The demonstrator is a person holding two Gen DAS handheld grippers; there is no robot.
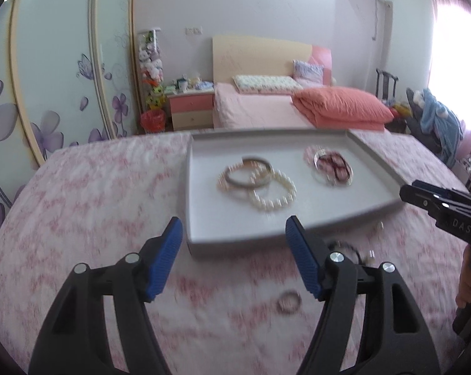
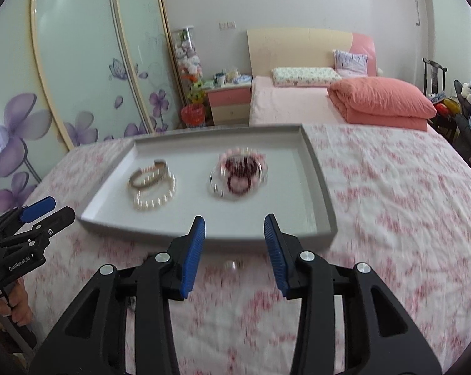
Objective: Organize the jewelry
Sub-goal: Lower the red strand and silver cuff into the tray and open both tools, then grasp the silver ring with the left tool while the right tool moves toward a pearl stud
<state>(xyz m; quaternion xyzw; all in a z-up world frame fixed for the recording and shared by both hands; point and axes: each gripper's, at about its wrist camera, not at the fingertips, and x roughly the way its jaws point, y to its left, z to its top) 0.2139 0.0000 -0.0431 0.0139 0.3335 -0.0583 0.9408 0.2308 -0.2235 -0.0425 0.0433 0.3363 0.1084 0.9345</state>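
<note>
A grey tray (image 1: 204, 234) (image 2: 323, 187) lies on the pink floral cloth. In it, a pearl bracelet (image 1: 274, 192) (image 2: 155, 195) overlaps a metal bangle (image 1: 246, 173) (image 2: 147, 176) on the left; a heap of pink and dark red bead bracelets (image 1: 330, 167) (image 2: 240, 173) sits on the right. My left gripper (image 1: 235, 228) is open and empty before the tray's near rim. My right gripper (image 2: 235, 228) is open and empty, also short of the tray. On the cloth lie a small ring-like bracelet (image 1: 288, 301), a dark piece (image 1: 349, 248) and a small shiny piece (image 2: 233, 264).
A bed with a salmon quilt (image 1: 341, 109) stands beyond the table, with a pink nightstand (image 1: 191, 107) to its left. Sliding wardrobe doors with purple flowers (image 1: 47, 109) fill the left. The right gripper shows at the right edge of the left wrist view (image 1: 405, 192).
</note>
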